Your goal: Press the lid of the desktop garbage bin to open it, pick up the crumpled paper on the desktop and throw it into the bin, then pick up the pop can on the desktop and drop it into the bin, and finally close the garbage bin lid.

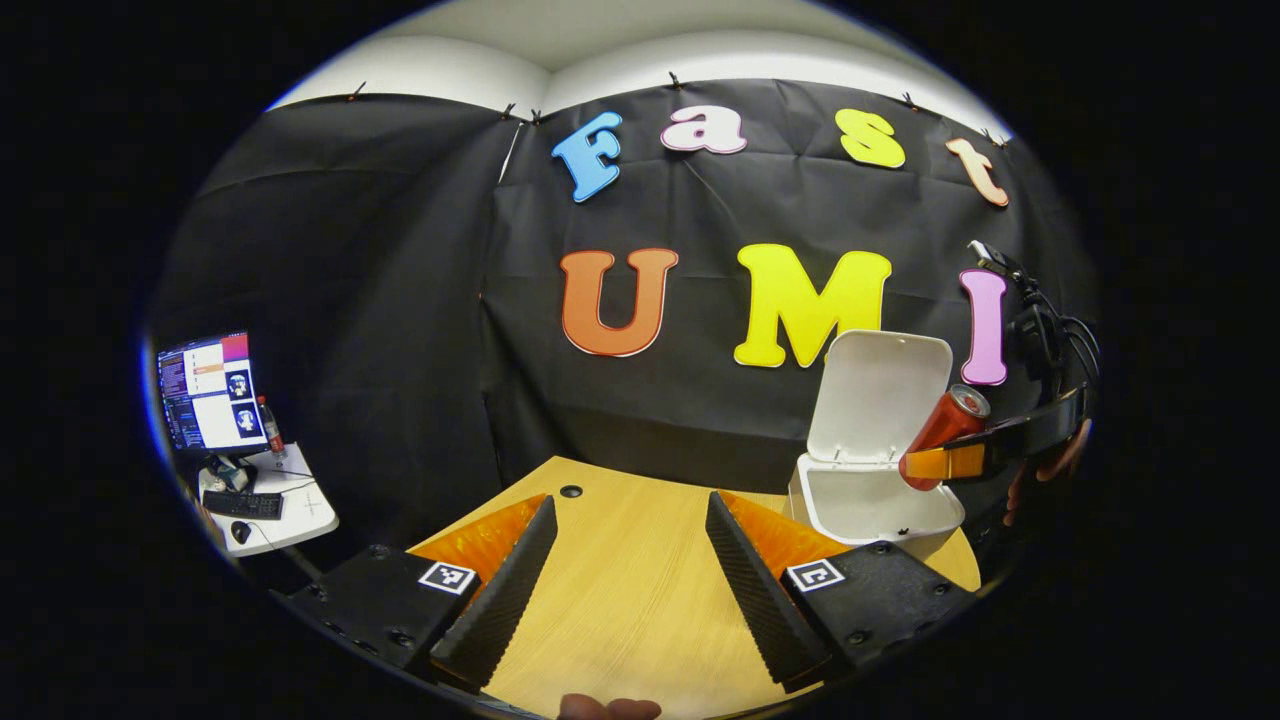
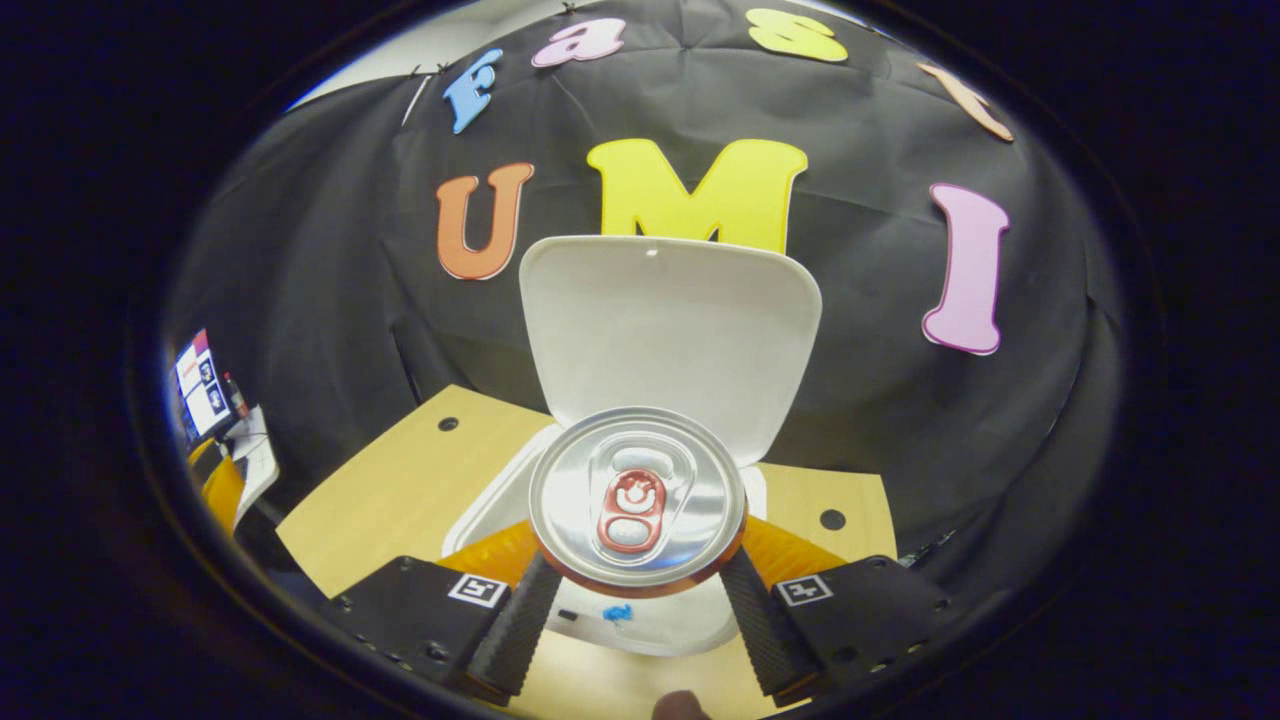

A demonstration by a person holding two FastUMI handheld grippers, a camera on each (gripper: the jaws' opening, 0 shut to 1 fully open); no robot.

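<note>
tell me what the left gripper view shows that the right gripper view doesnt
Left gripper view alone: the pop can from the side, tilted above the open bin, and the open left hand-held gripper over the desk. Right gripper view alone: the can's top with its pull tab, pinched in the right hand-held gripper. Both: the raised lid, the monitor on a side table.
</note>
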